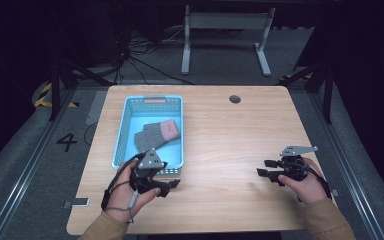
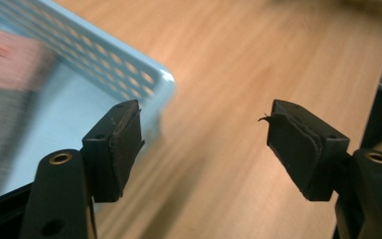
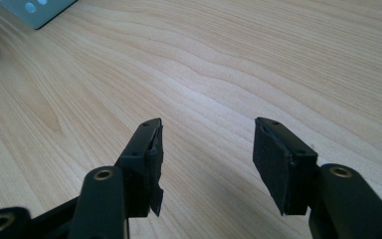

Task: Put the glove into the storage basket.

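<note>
While I hold my two grippers low over the near part of the wooden table [image 1: 230, 150], both of them are spread wide with nothing between the jaws. Closest to me, my left gripper [image 1: 172, 184] sits just past the near right corner of the light blue basket [image 1: 125, 131], and in the left gripper view that corner of the basket [image 2: 144, 74] lies just beyond my left jaw, with bare wood in the gap. My right gripper [image 1: 261, 167] is well apart from it, over bare wood on the right side, and in the right gripper view my pads [image 3: 154, 159] have only table grain ahead of them. A little farther away, inside the basket, lie the grey knitted gloves [image 1: 152, 136] with a pink cuff [image 1: 170, 129], resting flat on the basket floor, near its middle. I think the next job is to reach in for them. What could go wrong: my left jaw is so close to the basket rim that it could bump the wall and push the whole basket along the table. The gloves are soft and flat, so my pads might pinch only one layer and leave the other glove behind. Farther off, past the table edge, a number 4 [image 1: 67, 142] is painted on the grey floor at the left, next to some yellow and black stripes [image 1: 44, 95]. I can read no other words or labels.
</note>
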A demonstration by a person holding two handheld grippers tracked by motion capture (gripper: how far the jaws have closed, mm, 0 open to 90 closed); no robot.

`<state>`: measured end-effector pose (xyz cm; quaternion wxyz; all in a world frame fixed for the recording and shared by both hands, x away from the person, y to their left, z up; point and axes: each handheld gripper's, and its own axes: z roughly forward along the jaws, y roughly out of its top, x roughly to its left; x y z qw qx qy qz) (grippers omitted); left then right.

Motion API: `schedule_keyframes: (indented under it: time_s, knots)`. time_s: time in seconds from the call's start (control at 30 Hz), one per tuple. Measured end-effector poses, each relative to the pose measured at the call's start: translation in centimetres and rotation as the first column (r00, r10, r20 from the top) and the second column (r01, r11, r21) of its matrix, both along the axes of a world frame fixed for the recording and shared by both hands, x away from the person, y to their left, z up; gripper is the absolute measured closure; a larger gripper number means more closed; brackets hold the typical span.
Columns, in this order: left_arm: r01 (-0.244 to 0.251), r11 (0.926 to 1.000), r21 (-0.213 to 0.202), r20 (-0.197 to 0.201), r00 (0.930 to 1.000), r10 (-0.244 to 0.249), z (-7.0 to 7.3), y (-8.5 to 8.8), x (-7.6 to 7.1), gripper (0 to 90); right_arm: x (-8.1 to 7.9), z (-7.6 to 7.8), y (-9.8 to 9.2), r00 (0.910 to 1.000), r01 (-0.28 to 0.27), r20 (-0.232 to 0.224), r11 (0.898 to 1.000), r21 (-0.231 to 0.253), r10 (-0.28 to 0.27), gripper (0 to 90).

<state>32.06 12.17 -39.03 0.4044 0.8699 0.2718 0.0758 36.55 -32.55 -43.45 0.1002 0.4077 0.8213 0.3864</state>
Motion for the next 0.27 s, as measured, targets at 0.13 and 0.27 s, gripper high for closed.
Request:
schedule_keyframes:
  time_s: [0.13, 0.27]
  knots:
    - [0.038, 0.9993, 0.004, 0.018, 0.9991, -0.038, -3.0, -0.6, -1.5, 32.9, 0.0, -0.3, -0.2, 0.9999, 0.011, -0.001, 1.0, -0.003, -0.011, 46.2]
    - [0.005, 1.0, -0.001, -0.024, 0.9997, -0.006, -5.5, -0.5, -1.8, 33.4, 0.1, -0.5, -0.5, 0.9997, 0.023, 0.005, 1.0, 0.0, -0.023, 45.9]
